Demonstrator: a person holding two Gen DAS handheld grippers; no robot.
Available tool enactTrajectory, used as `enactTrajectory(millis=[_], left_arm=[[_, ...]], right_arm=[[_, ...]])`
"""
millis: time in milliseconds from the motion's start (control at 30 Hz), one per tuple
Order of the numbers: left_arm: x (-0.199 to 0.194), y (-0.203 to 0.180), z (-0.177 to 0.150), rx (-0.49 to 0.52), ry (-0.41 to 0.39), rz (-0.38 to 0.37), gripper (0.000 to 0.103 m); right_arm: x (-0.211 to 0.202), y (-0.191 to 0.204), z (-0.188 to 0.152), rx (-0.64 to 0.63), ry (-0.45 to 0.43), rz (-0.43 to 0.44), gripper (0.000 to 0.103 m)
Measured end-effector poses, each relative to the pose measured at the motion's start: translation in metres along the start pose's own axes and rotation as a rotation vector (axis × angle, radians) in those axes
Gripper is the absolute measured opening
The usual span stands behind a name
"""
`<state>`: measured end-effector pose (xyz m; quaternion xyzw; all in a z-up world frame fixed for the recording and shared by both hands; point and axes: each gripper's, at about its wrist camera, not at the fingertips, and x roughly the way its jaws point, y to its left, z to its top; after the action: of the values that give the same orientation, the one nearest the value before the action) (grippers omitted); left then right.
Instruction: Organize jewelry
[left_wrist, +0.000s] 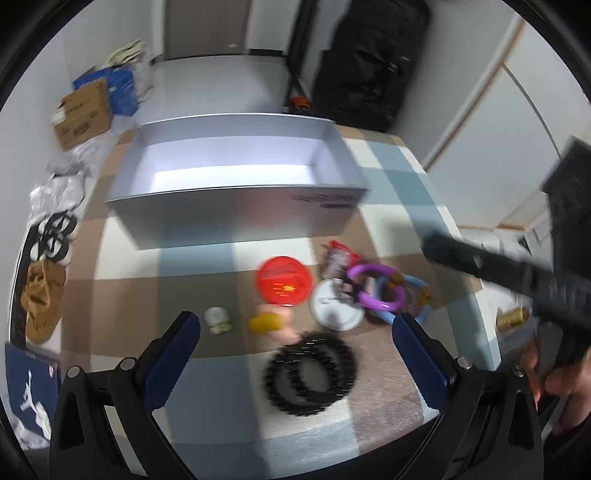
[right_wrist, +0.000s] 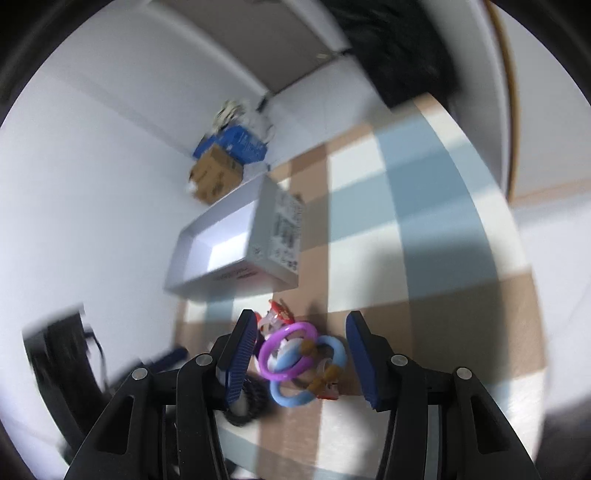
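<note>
The left hand-held gripper hangs wide open and empty over the black beaded bracelets nearest it; the right hand-held gripper, also open and holding nothing, brackets the purple ring and blue ring. This looks like the picking stage: the next move probably calls for lowering and closing on one piece. Beyond lie the red round lid on the checked tabletop, then the open white box, seemingly empty.
</note>
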<state>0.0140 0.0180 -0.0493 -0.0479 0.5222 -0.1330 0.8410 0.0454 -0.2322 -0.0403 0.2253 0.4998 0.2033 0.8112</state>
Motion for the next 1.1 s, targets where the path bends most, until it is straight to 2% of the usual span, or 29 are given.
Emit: enactTrajectory(millis=[33, 167, 233, 267, 333, 433, 667, 767, 933, 1100], left_arm=[[0.000, 0.004, 0.000, -0.024, -0.003, 0.004, 0.101], [-0.005, 0.032, 0.001, -0.143, -0.012, 0.000, 0.101], [-0.003, 0.038, 0.001, -0.171, -0.009, 0.004, 0.101], [-0.002, 0.040, 0.000, -0.179, -0.005, 0.003, 0.101], [0.002, 0.037, 0.000, -0.181, 0.000, 0.001, 0.101], [0.007, 0.037, 0.003, -0.176, 0.006, -0.001, 0.101], [0.006, 0.043, 0.002, -0.182, 0.021, -0.023, 0.101], [0.005, 0.042, 0.002, -0.169, 0.021, -0.028, 0.101], [0.005, 0.033, 0.000, -0.130, 0.021, -0.034, 0.101], [0.002, 0.018, 0.000, -0.074, 0.010, -0.066, 0.101]], right_arm=[[0.000, 0.012, -0.001, -0.075, 0.008, -0.021, 0.050], [0.014, 0.032, -0.016, -0.237, 0.069, -0.044, 0.051], [0.026, 0.038, -0.021, -0.284, 0.098, -0.071, 0.052], [0.032, 0.040, -0.022, -0.300, 0.110, -0.087, 0.057], [0.041, 0.046, -0.024, -0.350, 0.114, -0.155, 0.059], [0.049, 0.046, -0.025, -0.354, 0.134, -0.199, 0.059], [0.061, 0.049, -0.022, -0.357, 0.152, -0.231, 0.058], [0.061, 0.044, -0.018, -0.318, 0.149, -0.211, 0.054], [0.041, 0.041, -0.009, -0.276, 0.074, -0.164, 0.053], [0.016, 0.026, 0.005, -0.131, 0.005, -0.023, 0.053]])
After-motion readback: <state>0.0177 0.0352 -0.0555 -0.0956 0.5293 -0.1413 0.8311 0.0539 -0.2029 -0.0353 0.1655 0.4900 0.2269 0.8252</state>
